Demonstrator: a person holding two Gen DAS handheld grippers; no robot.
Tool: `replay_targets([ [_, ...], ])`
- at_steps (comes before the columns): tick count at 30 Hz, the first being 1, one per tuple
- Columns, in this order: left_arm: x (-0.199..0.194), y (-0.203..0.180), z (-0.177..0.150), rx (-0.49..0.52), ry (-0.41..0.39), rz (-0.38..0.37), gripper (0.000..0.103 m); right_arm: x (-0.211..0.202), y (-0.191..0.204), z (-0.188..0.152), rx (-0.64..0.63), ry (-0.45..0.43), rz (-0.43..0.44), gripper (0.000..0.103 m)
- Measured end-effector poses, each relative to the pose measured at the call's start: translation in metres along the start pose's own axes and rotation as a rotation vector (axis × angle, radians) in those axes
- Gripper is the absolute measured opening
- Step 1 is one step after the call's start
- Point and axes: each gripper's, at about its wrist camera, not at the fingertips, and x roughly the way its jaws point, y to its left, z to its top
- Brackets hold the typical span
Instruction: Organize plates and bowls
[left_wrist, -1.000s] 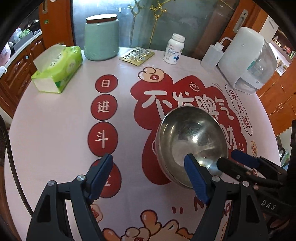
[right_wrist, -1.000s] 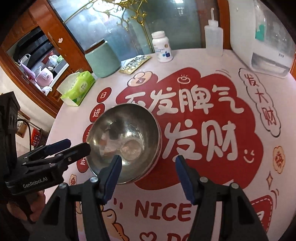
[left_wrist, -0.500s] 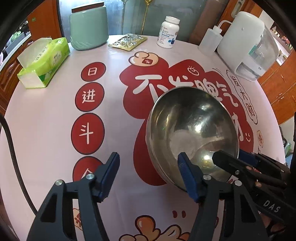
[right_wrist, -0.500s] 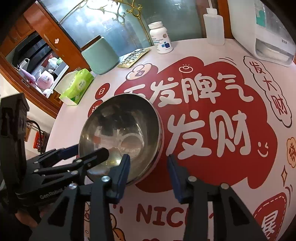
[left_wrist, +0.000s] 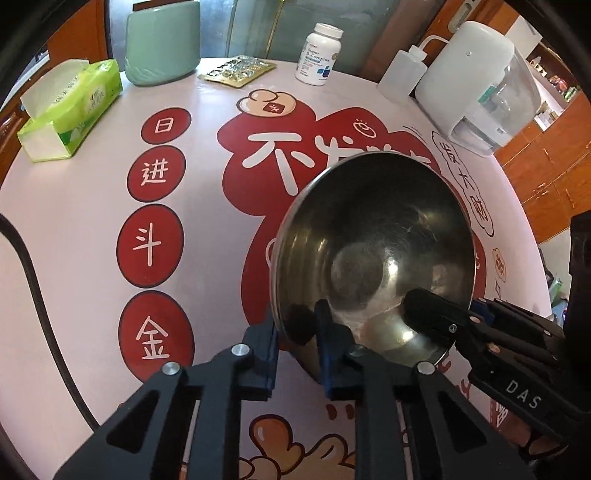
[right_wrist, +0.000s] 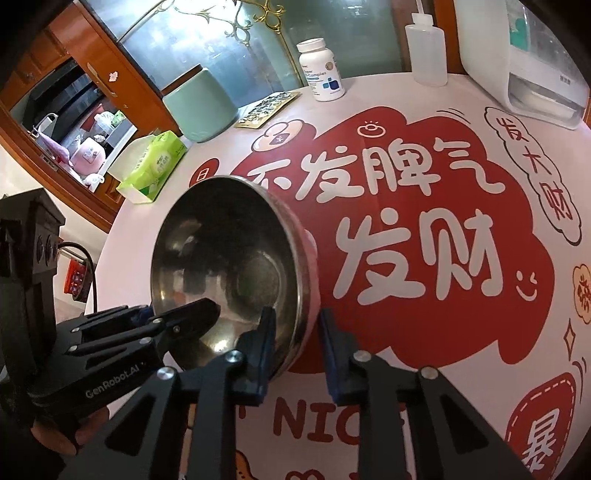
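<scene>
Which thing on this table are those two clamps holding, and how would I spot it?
On the round table, find the big red patch with white characters. Tilted over it is a steel bowl, the only shiny metal dish, its rim pinched by the left gripper and right gripper.

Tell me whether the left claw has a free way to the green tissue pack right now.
Probably not as things stand: the left claw is shut on the steel bowl rim. The tablecloth toward the tissue pack is otherwise bare.
</scene>
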Motion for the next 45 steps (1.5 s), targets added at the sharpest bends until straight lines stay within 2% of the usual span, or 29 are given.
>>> replay_targets([
  [4,-0.004,-0.003,-0.004,0.015,-0.01,-0.007,0.012,0.0,-0.001,-0.006,0.007,0.014,-0.025,0.017],
  [13,-0.016,0.0,-0.027,0.005,0.026,-0.013,0.012,-0.01,0.007,-0.03,0.0,0.061,-0.046,0.017],
  [26,-0.061,-0.008,-0.096,0.002,0.061,-0.025,0.013,-0.054,0.031,-0.085,-0.035,0.114,-0.05,0.016],
  [34,-0.094,-0.019,-0.136,0.015,0.075,-0.037,0.013,-0.089,0.038,-0.123,-0.038,0.104,-0.043,0.016],
  [45,-0.127,-0.064,-0.177,0.119,0.073,-0.06,0.013,-0.144,0.025,-0.178,0.002,0.055,-0.074,0.016],
])
